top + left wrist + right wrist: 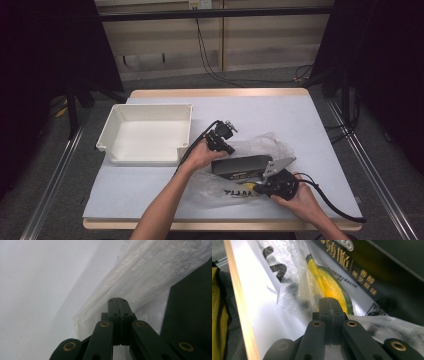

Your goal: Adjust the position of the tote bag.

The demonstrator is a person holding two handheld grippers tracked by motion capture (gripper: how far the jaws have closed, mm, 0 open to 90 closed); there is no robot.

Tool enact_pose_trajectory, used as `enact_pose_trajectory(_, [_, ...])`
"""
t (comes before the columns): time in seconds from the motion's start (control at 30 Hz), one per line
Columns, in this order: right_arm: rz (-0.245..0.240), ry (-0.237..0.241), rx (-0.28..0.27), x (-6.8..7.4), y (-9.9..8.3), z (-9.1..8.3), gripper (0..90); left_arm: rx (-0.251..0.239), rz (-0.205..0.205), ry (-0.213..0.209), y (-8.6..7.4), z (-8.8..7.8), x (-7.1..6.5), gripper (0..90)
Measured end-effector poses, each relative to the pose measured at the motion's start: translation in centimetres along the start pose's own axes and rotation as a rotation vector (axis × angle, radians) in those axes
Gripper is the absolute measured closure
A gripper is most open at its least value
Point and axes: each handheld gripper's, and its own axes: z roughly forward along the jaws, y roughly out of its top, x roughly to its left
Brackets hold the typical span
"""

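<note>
1. A person is working at a table [150, 200] covered in pale sheeting, holding a two-jaw gripper in each hand.
2. A black box [241, 165] with gold lettering is lying flat, partly inside a clear plastic bag [260, 145], near the front edge of the tabletop and right of its middle.
3. The bag is spreading out crumpled around the box, reaching from behind it toward the front edge, where dark printed letters are showing through the plastic.
4. The left gripper [226, 148] is sitting at the box's left rear corner, against the bag, with the left hand [202, 156] wrapped around its body.
5. In the left gripper view, the left gripper [117, 299] is keeping its jaws pressed together with nothing visible between them; the tips are resting right by the wrinkled plastic, with the box's dark side at the right.
6. The right gripper [261, 186] is lying low at the box's front right end, held by the right hand [295, 200] near the front edge of the tabletop.
7. In the right gripper view, the right gripper [329, 299] is also showing closed jaws; whether a fold of plastic is pinched between them cannot be told. Its tips are meeting the bag just in front of a yellow and green mark on the box.
8. A white empty tray [150, 150] is standing at the left side of the tabletop, well apart from the bag.
</note>
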Motion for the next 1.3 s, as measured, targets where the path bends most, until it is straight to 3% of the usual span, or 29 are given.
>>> enact_pose_trajectory(0.27, [-0.002,0.001,0.011,0.2,-0.6,-0.5,90.0,-0.028,-0.027,0.009,0.3,0.3,0.9,90.0])
enact_pose_trajectory(0.33, [-0.001,0.019,0.006,0.3,-0.8,-0.6,90.0,-0.028,-0.031,0.017,0.3,0.3,1.0,90.0])
enact_pose_trajectory(0.47, [-0.013,0.004,0.017,0.5,-0.7,-0.7,90.0,-0.023,-0.038,0.017,0.4,0.3,0.9,90.0])
enact_pose_trajectory(0.8, [0.016,-0.027,-0.051,0.0,-0.3,-1.5,90.0,-0.061,0.025,0.018,0.8,-1.4,-0.3,90.0])
enact_pose_trajectory(0.93, [0.034,-0.049,-0.094,-0.6,-0.3,-2.2,90.0,-0.122,0.017,0.012,0.8,-2.6,-0.7,86.9])
enact_pose_trajectory(1.03, [0.053,-0.057,-0.119,-0.9,-0.3,-2.6,90.0,-0.153,0.037,0.01,0.6,-3.5,-1.2,90.0])
enact_pose_trajectory(1.3, [0.077,-0.077,-0.213,-1.1,-0.6,-3.9,90.0,-0.261,0.082,-0.005,-0.2,-6.5,-2.9,87.9])
